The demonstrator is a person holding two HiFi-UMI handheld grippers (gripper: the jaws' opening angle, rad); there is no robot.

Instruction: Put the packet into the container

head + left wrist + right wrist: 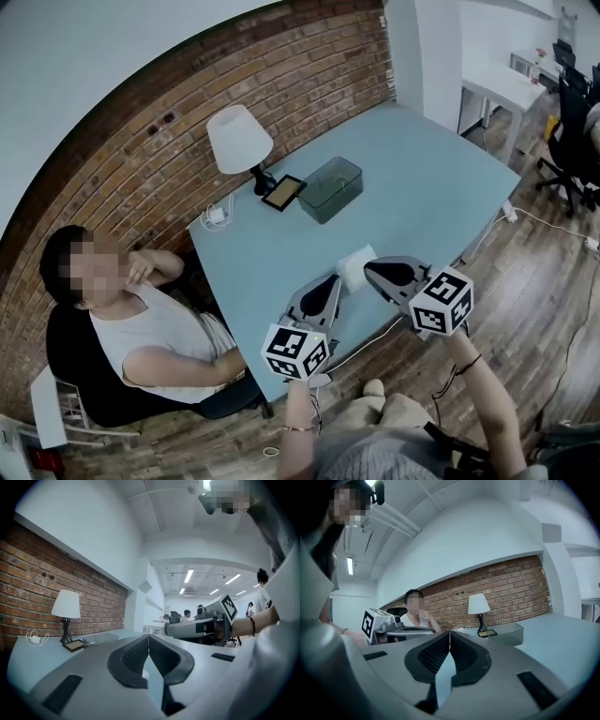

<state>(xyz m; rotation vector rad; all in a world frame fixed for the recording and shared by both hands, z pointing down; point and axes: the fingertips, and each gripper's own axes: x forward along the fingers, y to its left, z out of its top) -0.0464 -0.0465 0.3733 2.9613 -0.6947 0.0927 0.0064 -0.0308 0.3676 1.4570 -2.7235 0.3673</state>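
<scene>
- The packet [354, 265] lies on the table [422, 178] by its near edge, between the two gripper tips, not yet picked up
- The left gripper [148, 641] has its jaws pressed together, nothing pinched between them
- The right gripper [450, 637] is likewise closed and empty
- The container [342, 199] stands well apart, near the lamp [239, 139]
- Step in hand, as I judge it: the approach before the grasp
- Next calls for spreading one pair of jaws, straddling the packet, then pinching it
</scene>
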